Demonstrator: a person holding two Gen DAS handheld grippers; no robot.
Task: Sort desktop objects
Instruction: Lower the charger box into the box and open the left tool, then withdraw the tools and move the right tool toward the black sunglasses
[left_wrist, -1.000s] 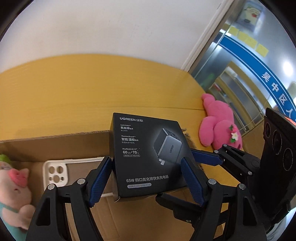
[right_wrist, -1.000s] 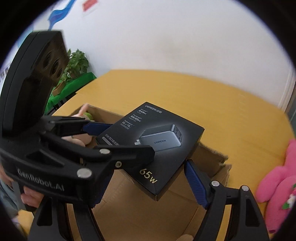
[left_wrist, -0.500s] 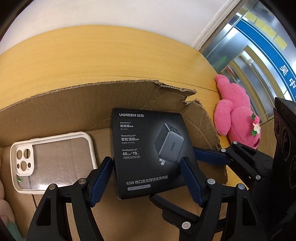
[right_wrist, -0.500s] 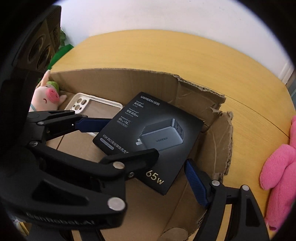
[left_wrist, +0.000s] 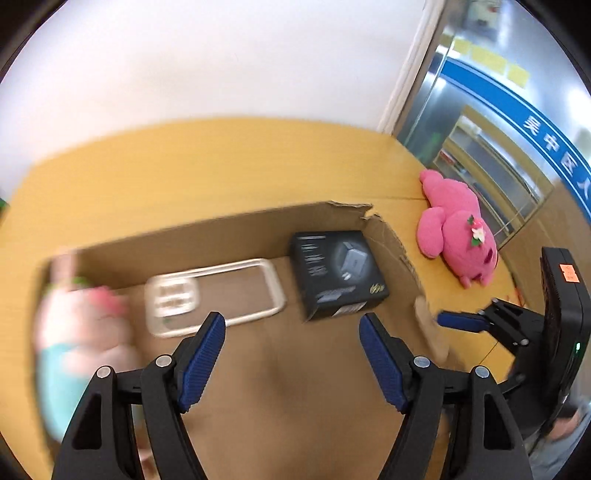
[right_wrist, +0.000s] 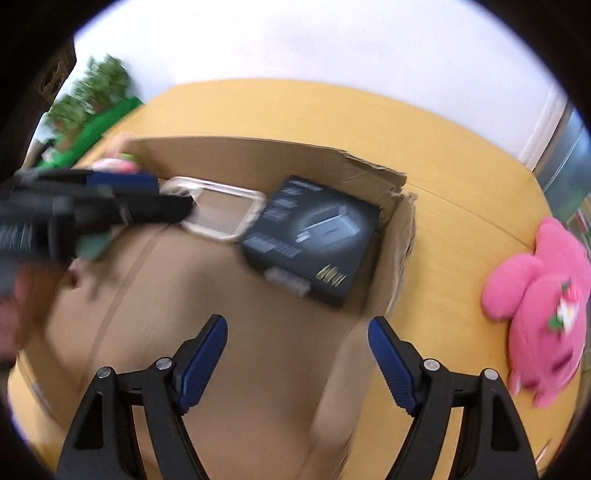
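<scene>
L claw (left_wrist: 291, 326): jaws spread wide, blue pads bare, nothing between them, touching nothing. It hangs over the floor of the cardboard box (left_wrist: 236, 229), pointing down and fwd.

R claw (right_wrist: 297, 330): same, jaws spread wide, nothing pinched, no contact w/ anything. Also above the box floor, nearer the box's right wall.

Out from the L claw: black charger box (left_wrist: 336, 273) lies flat on the box floor just ahead and slightly right of the pads, apart from them, in the far right corner by the torn wall. Left of it, ahead-left of the claw, a clear phone case (left_wrist: 218, 295) w/ white rim, flat on the floor just beside the charger box; whether the two touch, can't tell. Further left, a blurred plush pig (left_wrist: 81, 332) at the box's left end. To the right, outside the box, the R claw's blue pad and black body show past the wall.

Out from the R claw: charger box straight ahead, phone case ahead-left, partly behind the L claw, which crosses the view from the left. Pink plush toy (right_wrist: 546, 306) lies on the yellow table (right_wrist: 461, 206) well right of the claw, outside the box. Green plant (right_wrist: 92, 96) far left beyond the table edge.
</scene>
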